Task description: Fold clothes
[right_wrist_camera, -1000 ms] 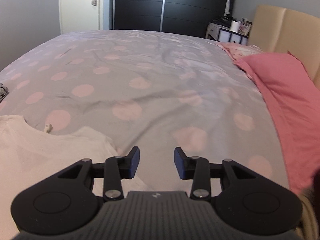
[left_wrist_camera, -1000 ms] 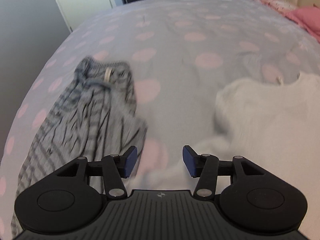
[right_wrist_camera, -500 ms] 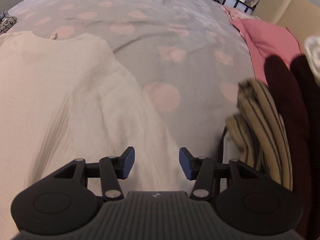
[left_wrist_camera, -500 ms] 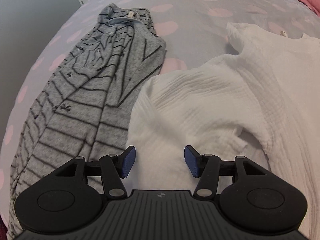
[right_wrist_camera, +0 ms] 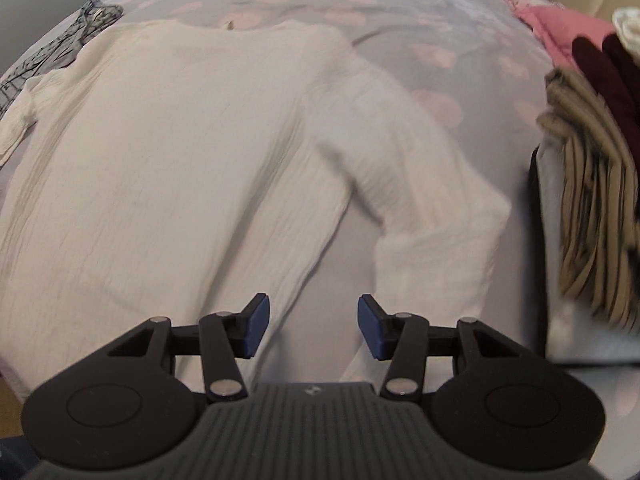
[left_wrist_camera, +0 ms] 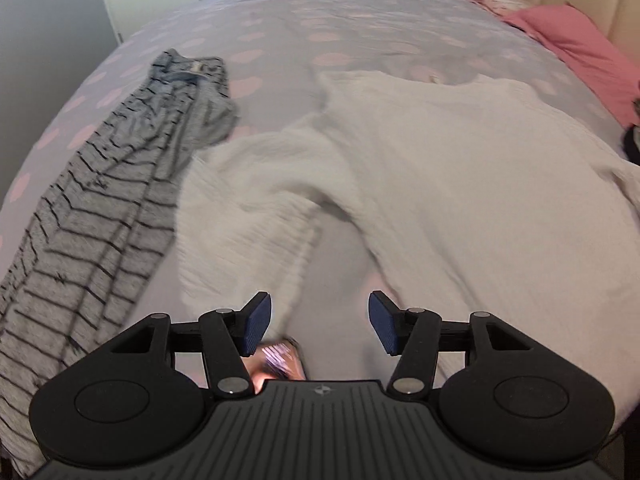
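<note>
A white crinkled long-sleeved top (left_wrist_camera: 440, 168) (right_wrist_camera: 168, 152) lies spread flat on the bed, neck toward the far side. My left gripper (left_wrist_camera: 320, 322) hovers open over the cuff end of its left sleeve (left_wrist_camera: 248, 240), nothing between the pads. My right gripper (right_wrist_camera: 308, 326) hangs open above the gap between the top's body and its right sleeve (right_wrist_camera: 432, 216), also holding nothing. A grey striped garment (left_wrist_camera: 104, 216) (right_wrist_camera: 60, 44) lies stretched out to the left of the white top.
The bed cover (left_wrist_camera: 360, 28) is grey with pink dots. A pile of folded clothes, beige striped (right_wrist_camera: 592, 208) and dark red (right_wrist_camera: 600, 60), sits at the right. Pink pillows (left_wrist_camera: 580, 48) lie at the head. A blurred small object (left_wrist_camera: 280, 362) shows under the left gripper.
Both grippers pulled back toward the near edge of the bed, so more of the white top shows in each view. The right gripper's jaws widened early on. Nothing was grasped.
</note>
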